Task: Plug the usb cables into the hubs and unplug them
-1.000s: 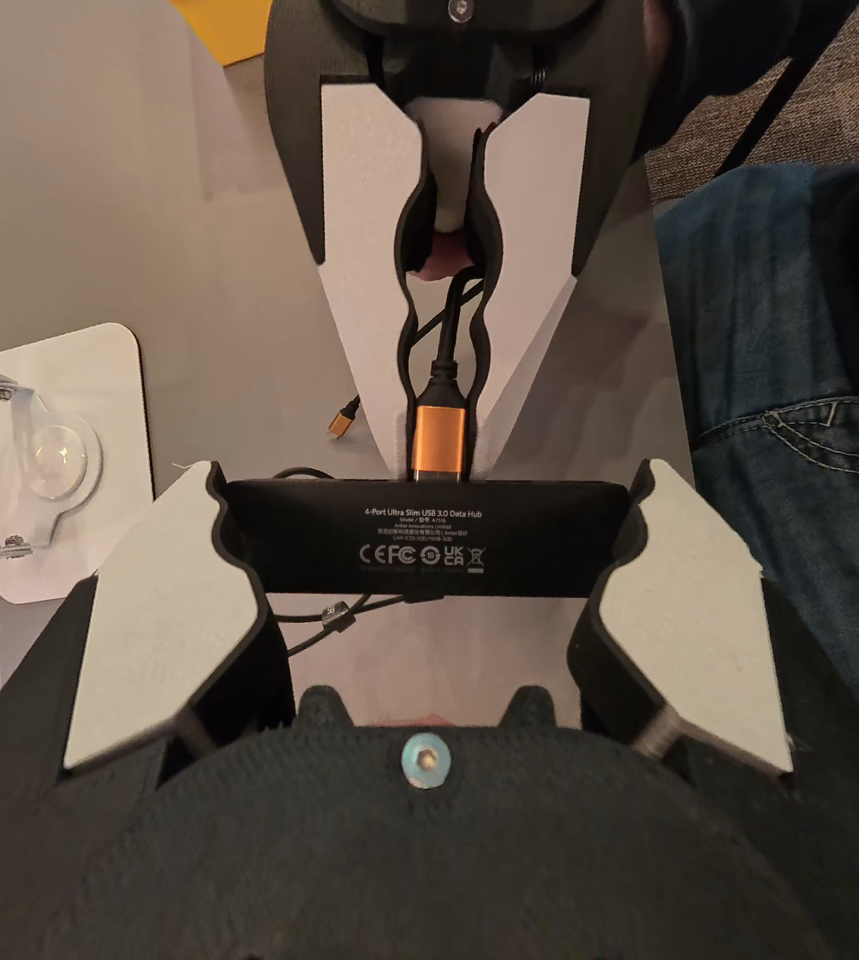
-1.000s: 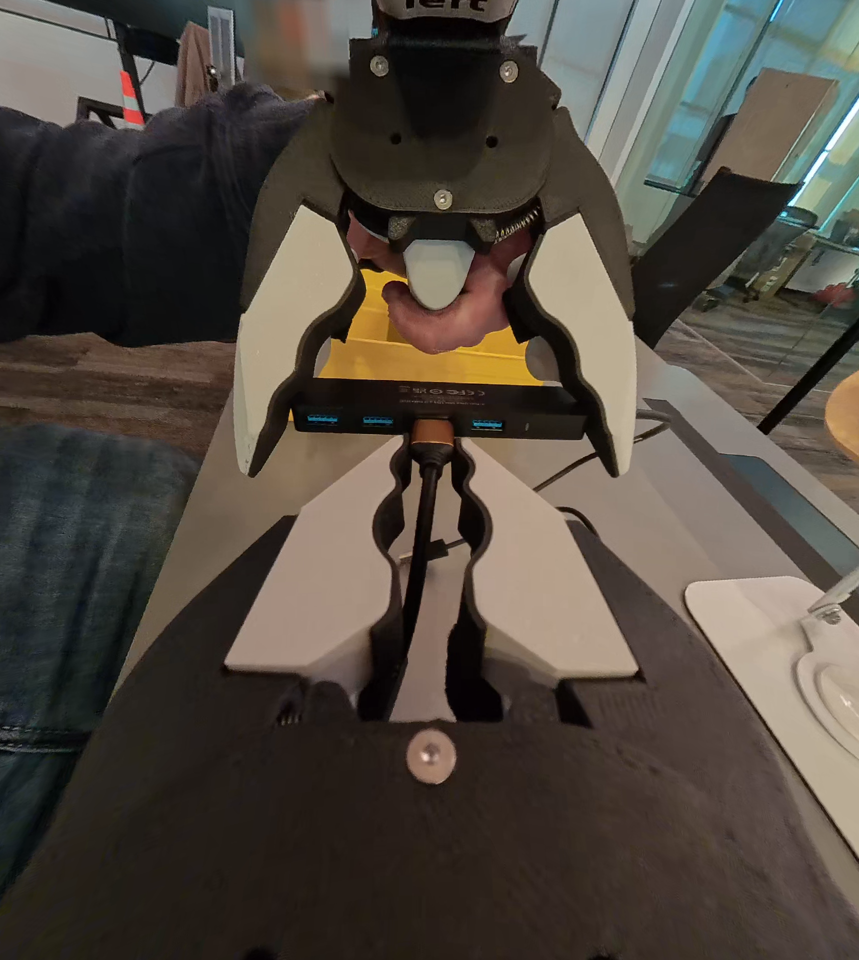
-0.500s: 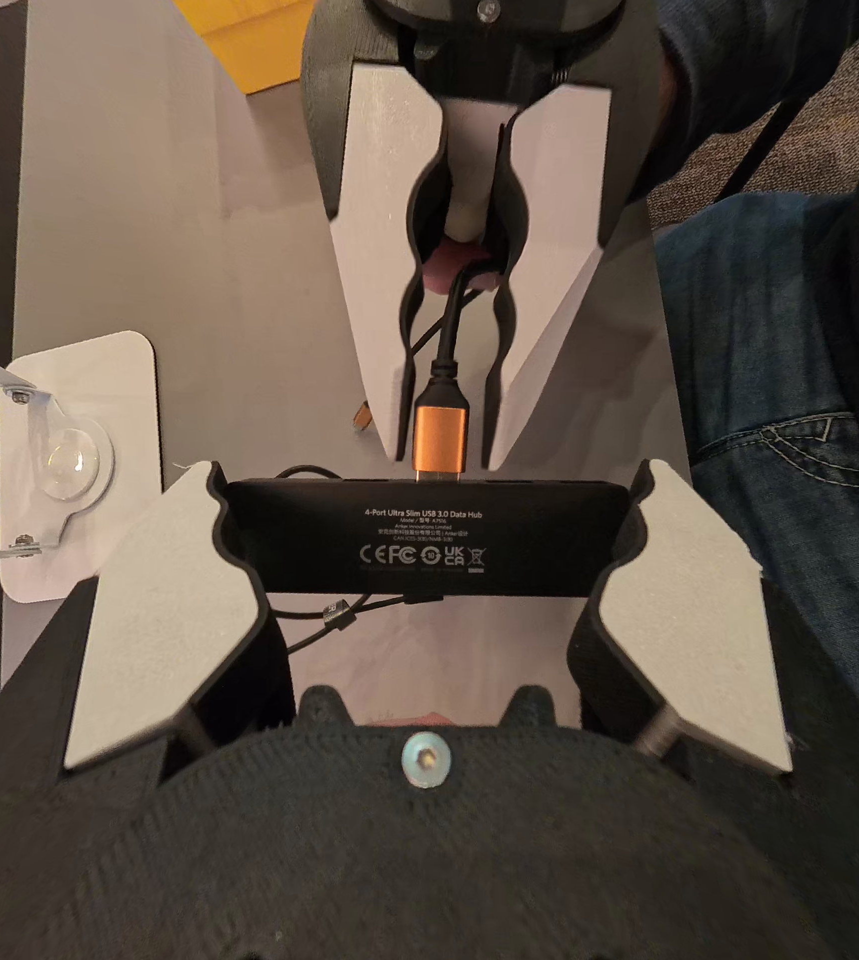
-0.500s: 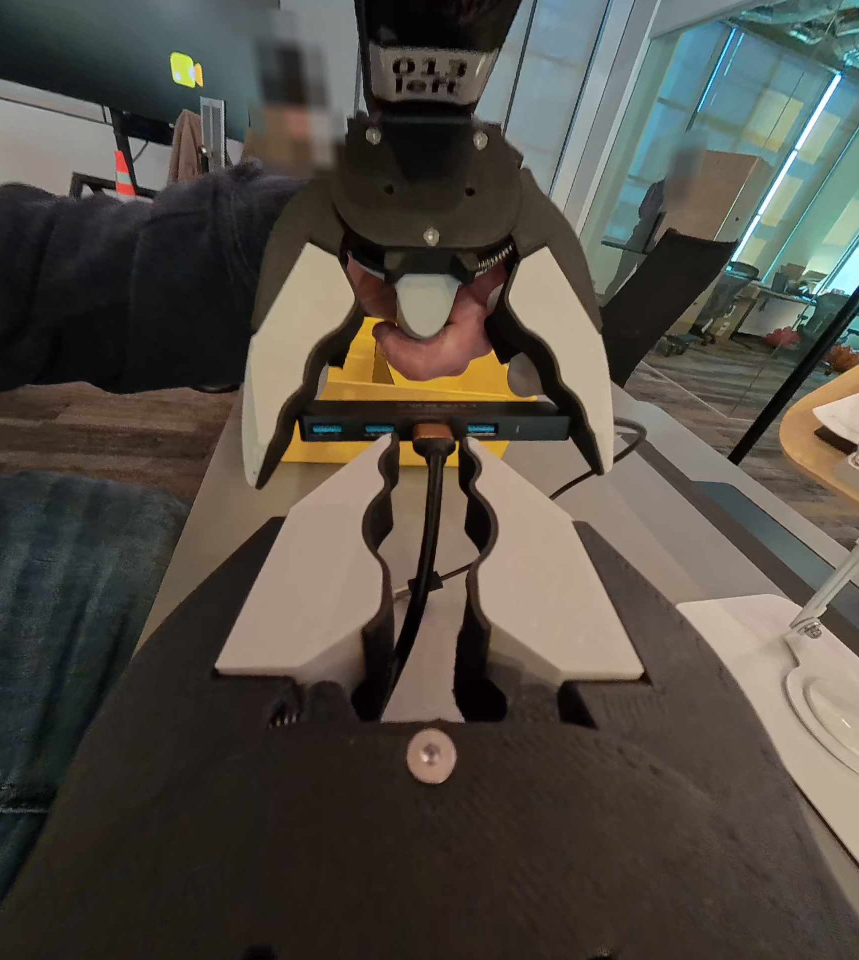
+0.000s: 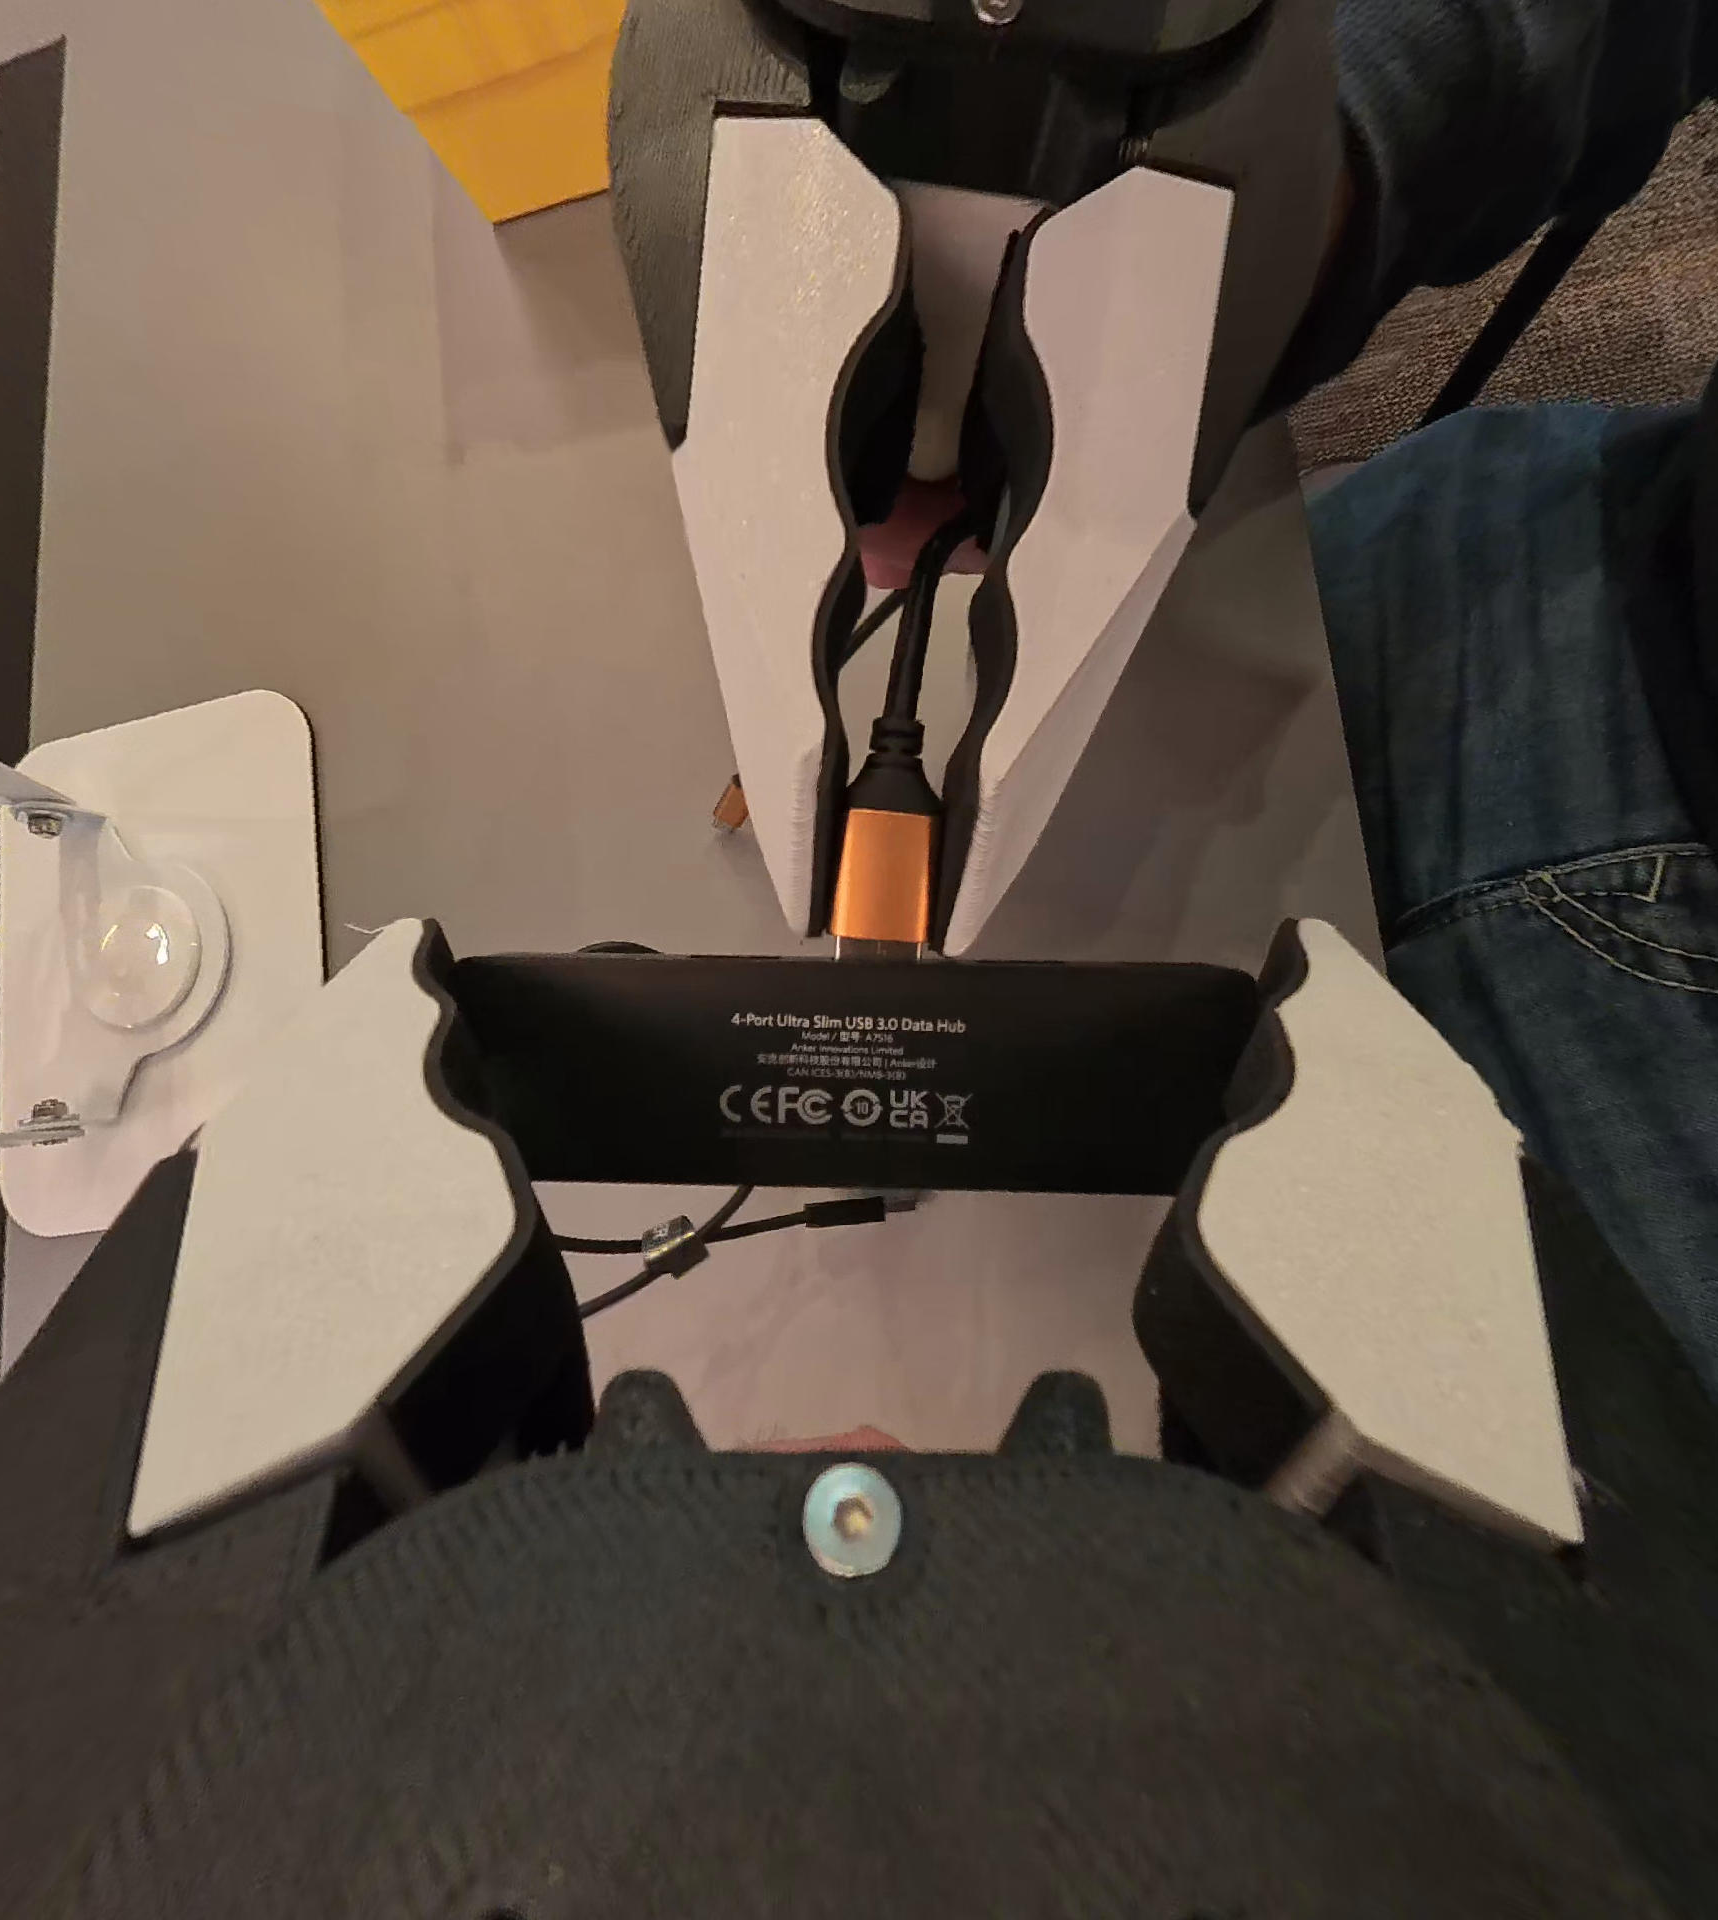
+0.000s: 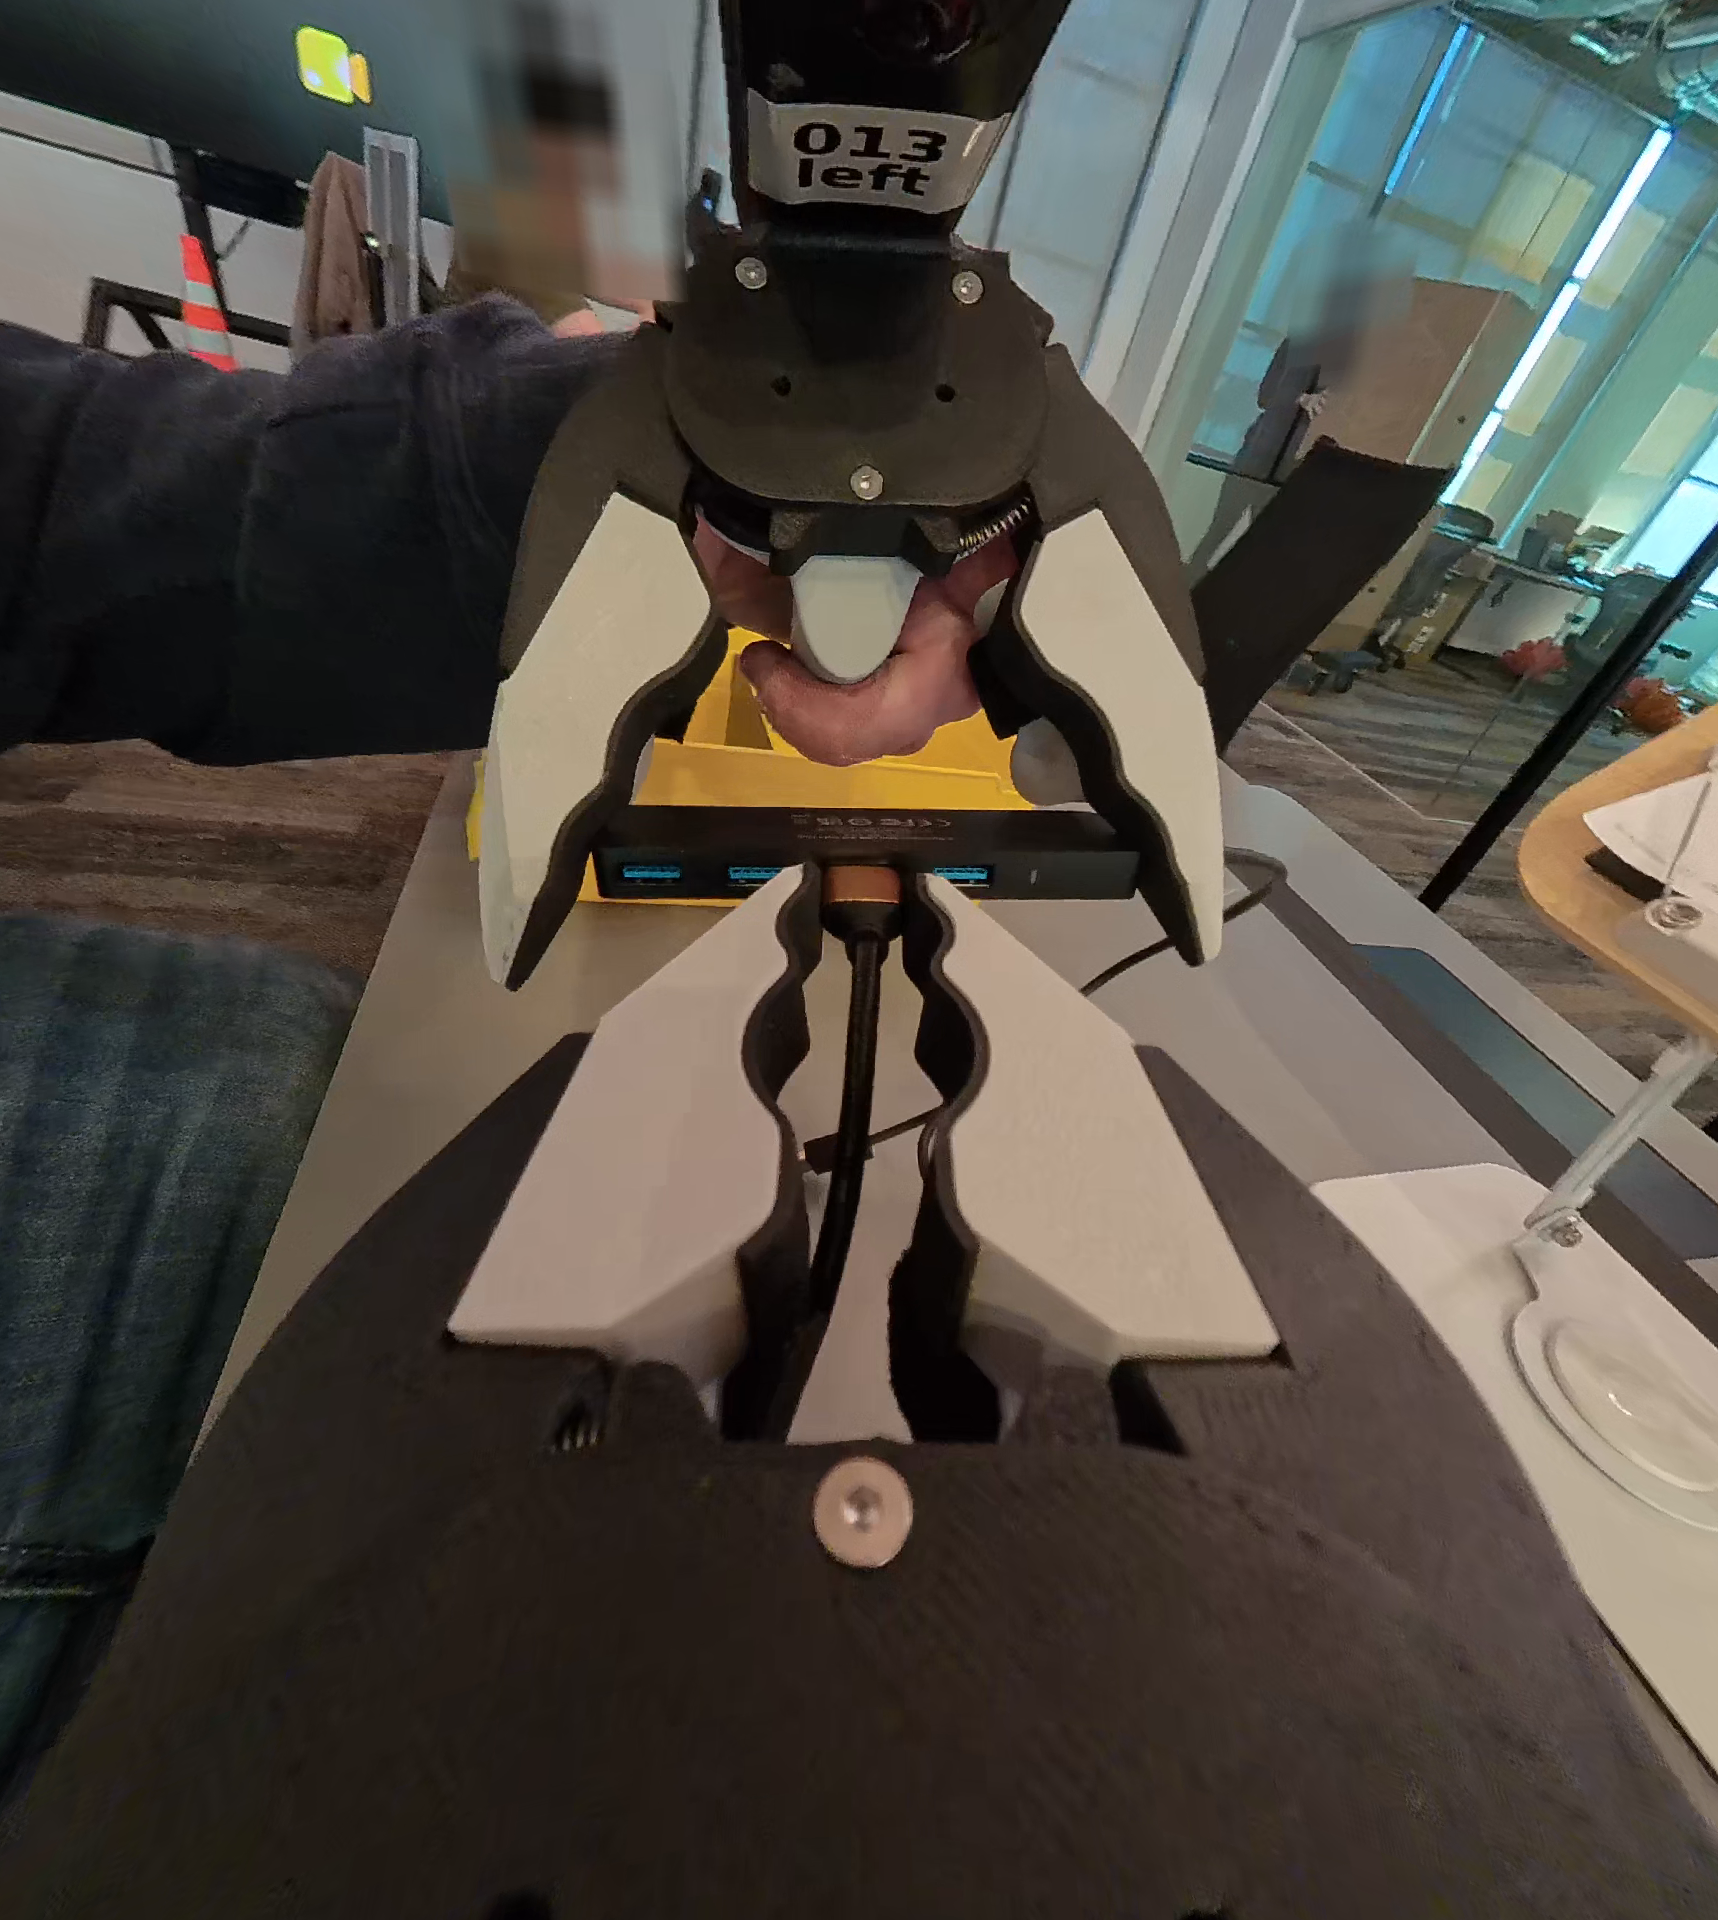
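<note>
Two grippers meet over a grey table (image 5: 211, 436), facing each other. Nearest in the left wrist view, the left gripper (image 5: 850, 1060) has its jaws spread wide and clamped on the two short ends of a black hub (image 5: 850, 1070), held flat above the table with its printed underside up. Below the hub hangs its own thin cable (image 5: 730, 1236). At the hub's far edge, the right gripper (image 5: 881, 904) has its jaws pressed close on the orange plug (image 5: 881, 873) of a black USB cable (image 5: 902, 665), the plug's metal tip entering a port. In the right wrist view the plug (image 6: 860, 888) sits between blue ports (image 6: 652, 871), its cable running back between the fingers (image 6: 647, 1143). Left of the hub lies a white plate (image 5: 211, 790) with a clear dome. Farther off stands a yellow bin (image 6: 730, 769). On the right are denim-clad legs (image 5: 1561, 727).
</note>
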`<state>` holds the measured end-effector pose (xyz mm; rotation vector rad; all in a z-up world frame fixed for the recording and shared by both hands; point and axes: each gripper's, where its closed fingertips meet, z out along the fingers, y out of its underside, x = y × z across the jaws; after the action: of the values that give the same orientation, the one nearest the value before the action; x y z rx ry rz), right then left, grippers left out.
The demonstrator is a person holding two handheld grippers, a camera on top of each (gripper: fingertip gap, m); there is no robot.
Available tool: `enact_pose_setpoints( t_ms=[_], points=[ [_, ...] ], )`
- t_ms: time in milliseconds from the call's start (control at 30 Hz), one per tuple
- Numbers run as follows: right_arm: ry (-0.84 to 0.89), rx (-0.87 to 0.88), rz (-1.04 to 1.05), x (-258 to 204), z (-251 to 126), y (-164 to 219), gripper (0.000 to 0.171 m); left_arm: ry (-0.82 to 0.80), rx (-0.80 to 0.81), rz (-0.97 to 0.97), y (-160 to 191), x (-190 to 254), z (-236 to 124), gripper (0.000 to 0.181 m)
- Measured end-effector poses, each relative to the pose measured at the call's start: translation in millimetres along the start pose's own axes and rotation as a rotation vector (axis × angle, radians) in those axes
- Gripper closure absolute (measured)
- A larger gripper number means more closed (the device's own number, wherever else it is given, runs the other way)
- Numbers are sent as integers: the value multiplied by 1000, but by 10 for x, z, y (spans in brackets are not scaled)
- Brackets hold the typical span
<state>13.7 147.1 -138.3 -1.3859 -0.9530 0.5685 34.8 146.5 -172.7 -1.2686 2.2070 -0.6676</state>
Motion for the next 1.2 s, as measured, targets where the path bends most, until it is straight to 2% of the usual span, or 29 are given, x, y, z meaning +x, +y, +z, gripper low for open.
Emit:
enact_pose_setpoints(
  t_ms=[33,200,400,433,467,533,633,767,967,1067,1200],
  points=[
    [22,-6,-7,4,-1,-7,158,-2,11,-4,-7,-3,-7,43],
    [59,-60,-36,-25,7,21,158,24,28,-6,23,37,2,44],
    [-72,-52,-29,-60,-66,31,158,32,-22,15,60,56,30,45],
    [-71,-2,-8,-15,-159,-46,159,-32,-124,5,277,-69,-10,45],
    [-46,43,30,110,-308,-123,159,-57,-157,-46,448,-148,-92,45],
    [37,-18,-30,326,-481,-72,158,-47,-61,-72,359,-103,-261,45],
    [21,-6,-9,325,-461,-117,159,-58,-15,-54,190,-101,-332,45],
    [20,-19,21,300,-422,-88,158,-70,-64,-65,294,-102,-281,44],
    [-13,-144,69,159,-471,274,158,-61,-105,-66,404,27,-174,44],
    [-7,-174,71,123,-550,271,158,-53,-125,-60,433,76,-121,44],
    [37,-177,74,196,-771,42,158,-57,-100,-58,374,65,-124,44]
  ],
)
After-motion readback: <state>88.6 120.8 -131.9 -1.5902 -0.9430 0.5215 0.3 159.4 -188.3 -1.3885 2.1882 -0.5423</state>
